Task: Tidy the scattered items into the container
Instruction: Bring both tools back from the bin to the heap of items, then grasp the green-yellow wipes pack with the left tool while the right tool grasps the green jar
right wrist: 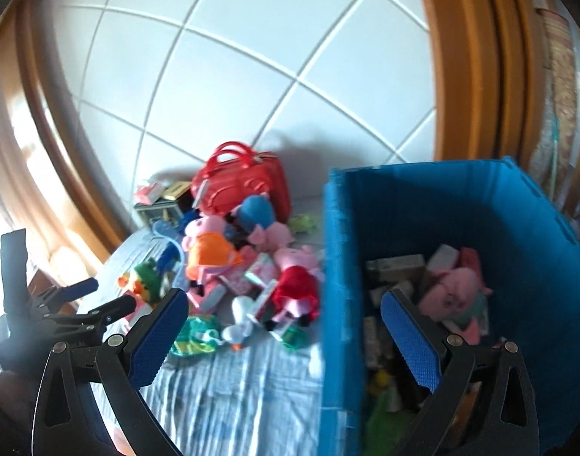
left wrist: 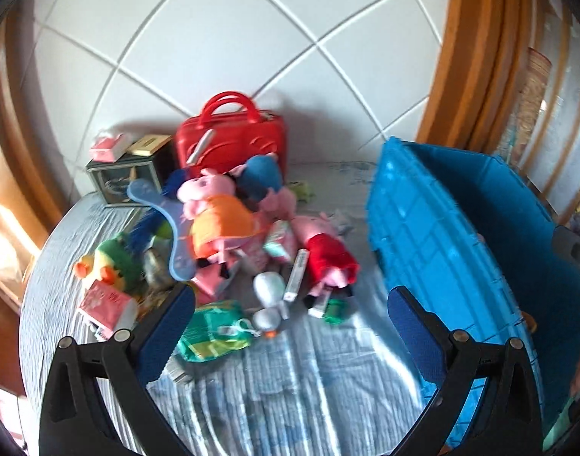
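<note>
A heap of toys lies on the blue striped bedcover (left wrist: pixel 274 387): a pink pig plush in orange (left wrist: pixel 217 220), a pig plush in red (left wrist: pixel 327 258), a green duck plush (left wrist: pixel 107 266), a green packet (left wrist: pixel 210 330) and a small white plush (left wrist: pixel 269 288). The blue crate (left wrist: pixel 441 235) stands to the right; in the right wrist view it (right wrist: pixel 339 266) holds a pink pig plush (right wrist: pixel 457 296) and boxes. My left gripper (left wrist: pixel 290 304) is open and empty above the bedcover, short of the heap. My right gripper (right wrist: pixel 282 311) is open and empty, straddling the crate's near-left wall. The left gripper (right wrist: pixel 96 296) also shows at the left.
A red toy case with handles (left wrist: pixel 233 144) stands behind the heap against the white tiled wall. A dark box with small boxes on top (left wrist: pixel 126 171) sits at its left. Wooden frames (left wrist: pixel 468 57) flank the bed on both sides.
</note>
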Available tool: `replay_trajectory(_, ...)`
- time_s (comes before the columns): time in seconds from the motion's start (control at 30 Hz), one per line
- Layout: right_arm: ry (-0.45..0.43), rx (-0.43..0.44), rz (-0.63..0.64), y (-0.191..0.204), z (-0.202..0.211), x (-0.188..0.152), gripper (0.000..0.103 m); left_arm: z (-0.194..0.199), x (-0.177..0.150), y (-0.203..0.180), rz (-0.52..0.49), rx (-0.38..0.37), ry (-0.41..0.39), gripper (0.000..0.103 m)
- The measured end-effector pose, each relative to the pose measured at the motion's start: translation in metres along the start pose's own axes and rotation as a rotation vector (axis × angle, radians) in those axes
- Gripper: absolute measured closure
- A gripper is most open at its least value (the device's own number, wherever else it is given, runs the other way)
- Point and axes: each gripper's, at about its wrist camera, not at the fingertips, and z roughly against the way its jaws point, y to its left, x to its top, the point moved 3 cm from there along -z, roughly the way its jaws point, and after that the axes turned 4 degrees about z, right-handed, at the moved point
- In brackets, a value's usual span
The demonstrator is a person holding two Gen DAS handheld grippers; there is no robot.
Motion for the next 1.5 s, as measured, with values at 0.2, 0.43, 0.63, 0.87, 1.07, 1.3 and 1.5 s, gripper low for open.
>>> replay_trajectory(0.2,0.034,0.008,0.027,0.041,-0.020,-0.003,0.000,0.000,-0.012,0.052,0.043,0.010,0.019,0.000)
replay_trajectory(0.43,0.082,-0.003,0.030,0.070,-0.045,-0.013,0.000,-0.011,-0.018,0.084,0.049,-0.001,0.045,0.000)
replay_trajectory(0.63,0.122,-0.016,0.027,0.090,-0.065,-0.025,0.000,-0.026,-0.023,0.106,0.050,-0.014,0.078,0.000)
replay_trajectory(0.87,0.152,-0.042,-0.002,0.099,-0.088,-0.034,0.000,-0.054,-0.035,0.124,0.003,-0.013,0.142,0.000)
replay_trajectory(1.07,0.214,-0.074,-0.020,0.100,-0.116,-0.057,0.000,-0.097,-0.062,0.133,-0.079,-0.007,0.207,0.000)
replay_trajectory(1.3,0.327,-0.102,-0.041,0.103,-0.161,-0.101,0.000,-0.154,-0.091,0.139,-0.162,-0.034,0.241,0.000)
replay_trajectory(1.5,0.406,-0.132,-0.083,0.102,-0.191,-0.136,0.000,-0.200,-0.108,0.135,-0.298,-0.044,0.231,0.000)
